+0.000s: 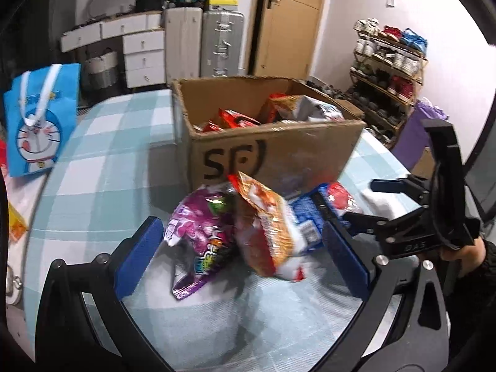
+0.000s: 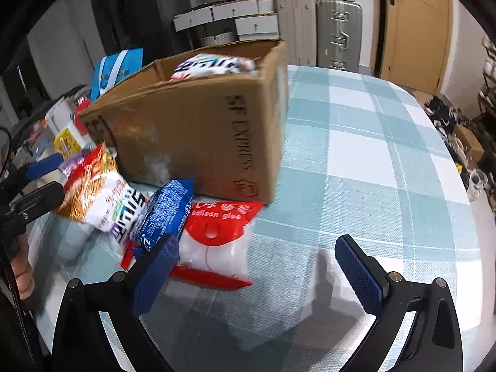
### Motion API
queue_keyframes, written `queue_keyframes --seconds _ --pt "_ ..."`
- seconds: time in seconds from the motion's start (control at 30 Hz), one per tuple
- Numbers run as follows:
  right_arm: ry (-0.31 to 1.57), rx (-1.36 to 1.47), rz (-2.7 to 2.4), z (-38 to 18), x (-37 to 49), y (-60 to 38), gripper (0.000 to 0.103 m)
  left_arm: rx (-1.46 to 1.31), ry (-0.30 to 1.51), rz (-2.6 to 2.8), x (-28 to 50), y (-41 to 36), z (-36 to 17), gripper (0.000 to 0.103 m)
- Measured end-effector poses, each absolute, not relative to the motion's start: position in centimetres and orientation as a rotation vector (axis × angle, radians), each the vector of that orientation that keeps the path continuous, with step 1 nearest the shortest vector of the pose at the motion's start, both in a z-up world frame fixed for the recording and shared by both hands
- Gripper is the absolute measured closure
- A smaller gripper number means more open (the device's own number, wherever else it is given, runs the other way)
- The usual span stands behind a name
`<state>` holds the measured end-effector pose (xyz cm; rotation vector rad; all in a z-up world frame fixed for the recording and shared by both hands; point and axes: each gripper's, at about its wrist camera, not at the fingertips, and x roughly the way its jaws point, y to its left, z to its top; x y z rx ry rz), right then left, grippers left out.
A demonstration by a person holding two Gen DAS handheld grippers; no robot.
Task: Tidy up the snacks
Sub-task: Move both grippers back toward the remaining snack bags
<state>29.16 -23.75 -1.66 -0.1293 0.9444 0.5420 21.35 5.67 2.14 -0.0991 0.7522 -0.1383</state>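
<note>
on the checked table (image 2: 356,130), the box (image 1: 272,152) stands already part full of packets, and four loose ones lie in a heap against its near side. the heap is the main risk: the packets lean on each other, so pulling one out could tip the rest or drag them toward the table edge. the orange bag (image 1: 263,217) is propped upright on the purple bag (image 1: 201,232) and the blue pack (image 2: 164,207), which lies over the red-topped pouch (image 2: 217,235). the left gripper (image 1: 245,254) is wide open around the purple and orange bags, holding nothing; closing here may pinch both at once. the right gripper (image 2: 260,266) is also wide open and empty, its left finger (image 2: 155,276) over the blue pack's end, so it could nudge it aside. slick film may slip under a shallow grip.
</note>
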Motion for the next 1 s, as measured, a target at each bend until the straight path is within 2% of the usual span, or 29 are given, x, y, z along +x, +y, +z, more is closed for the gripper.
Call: queue_keyframes --seconds 0.5,1.0 --pt "0.971 -0.165 0.527 -2.5 29.6 -23.4 0.000 -0.048 0.759 -0.137 21.0 5.5 2.3 0.002" --pt "0.987 -0.195 0.500 -3.2 29.5 -23.0 0.000 -0.105 0.757 -0.033 21.0 9.7 2.2 0.002"
